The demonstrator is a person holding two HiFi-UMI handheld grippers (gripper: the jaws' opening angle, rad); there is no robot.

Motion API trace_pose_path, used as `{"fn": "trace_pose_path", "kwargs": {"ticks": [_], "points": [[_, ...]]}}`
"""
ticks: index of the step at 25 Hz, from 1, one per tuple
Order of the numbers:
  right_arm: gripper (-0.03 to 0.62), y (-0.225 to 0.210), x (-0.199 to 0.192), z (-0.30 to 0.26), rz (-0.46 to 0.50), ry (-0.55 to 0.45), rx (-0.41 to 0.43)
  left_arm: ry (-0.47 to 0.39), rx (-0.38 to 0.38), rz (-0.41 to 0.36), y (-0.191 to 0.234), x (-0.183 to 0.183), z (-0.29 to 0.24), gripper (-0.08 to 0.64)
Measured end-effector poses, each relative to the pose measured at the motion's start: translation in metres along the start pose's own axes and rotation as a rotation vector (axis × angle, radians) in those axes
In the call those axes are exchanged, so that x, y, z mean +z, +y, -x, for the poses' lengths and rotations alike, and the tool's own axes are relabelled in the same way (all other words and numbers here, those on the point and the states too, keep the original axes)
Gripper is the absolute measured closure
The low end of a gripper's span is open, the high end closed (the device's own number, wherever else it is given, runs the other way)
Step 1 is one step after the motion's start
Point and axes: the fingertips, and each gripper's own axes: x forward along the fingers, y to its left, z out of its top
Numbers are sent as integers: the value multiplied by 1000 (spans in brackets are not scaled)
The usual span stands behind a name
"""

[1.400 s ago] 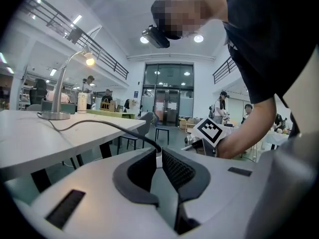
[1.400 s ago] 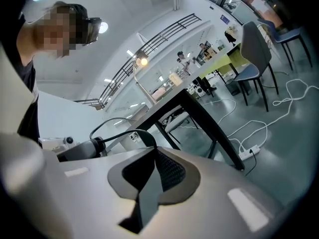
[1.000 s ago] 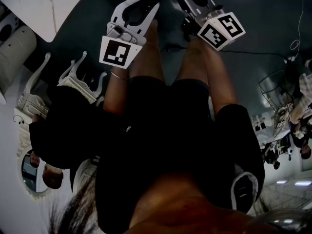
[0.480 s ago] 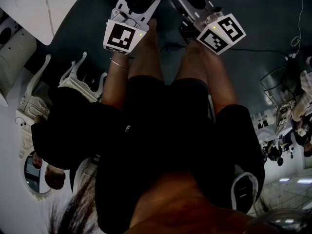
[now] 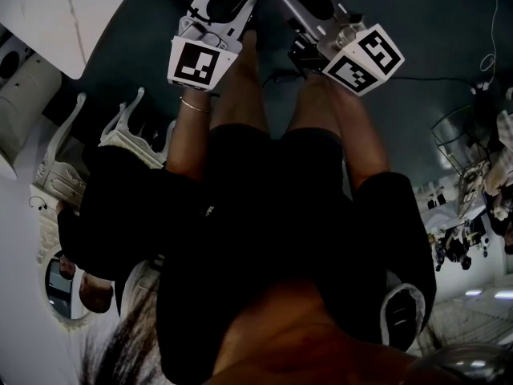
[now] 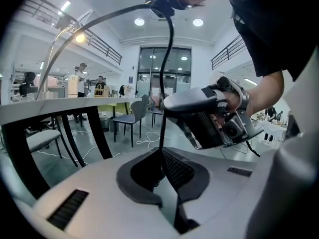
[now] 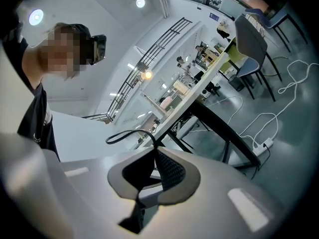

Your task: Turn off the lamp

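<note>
Two grippers, both held low in front of the person's bare legs (image 5: 240, 95) over a dark floor (image 5: 433, 22).

1. Left gripper (image 6: 162, 156): jaws pressed together, nothing seen between the pads. A black cable (image 6: 171, 59) rises from behind the tips. Marker cube (image 5: 196, 62) faces the head view.
2. Right gripper (image 7: 155, 153): jaws likewise closed on nothing. Marker cube (image 5: 365, 57) is beside the right knee.
3. Lamp (image 6: 79, 38): lit, with a thin arched stem, standing on a white table (image 6: 65, 106) with black legs. It is well apart from both grippers. It also shows in the right gripper view as a glowing point above the tabletop.
4. Chair (image 6: 130, 117): grey, behind the table.
5. Power strip (image 7: 262, 144): white, on the floor under the table, with its cord trailing.
</note>
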Motion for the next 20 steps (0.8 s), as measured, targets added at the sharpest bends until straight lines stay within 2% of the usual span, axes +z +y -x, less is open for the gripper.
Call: {"fn": "trace_pose_path", "kwargs": {"ticks": [2,5,14,20], "points": [[577,1,1,-1,16,0,9,4,-11,-36,-3,2,0,548],[575,4,3,-1,46,-2,27,-2,-22,-29,-6,5,3,549],[565,4,9,6,134,-1,22,-19,-55,25,-17,13,13,549],[558,-11,8,17,206,29,-32,-68,-39,90,-15,32,24,549]]}}
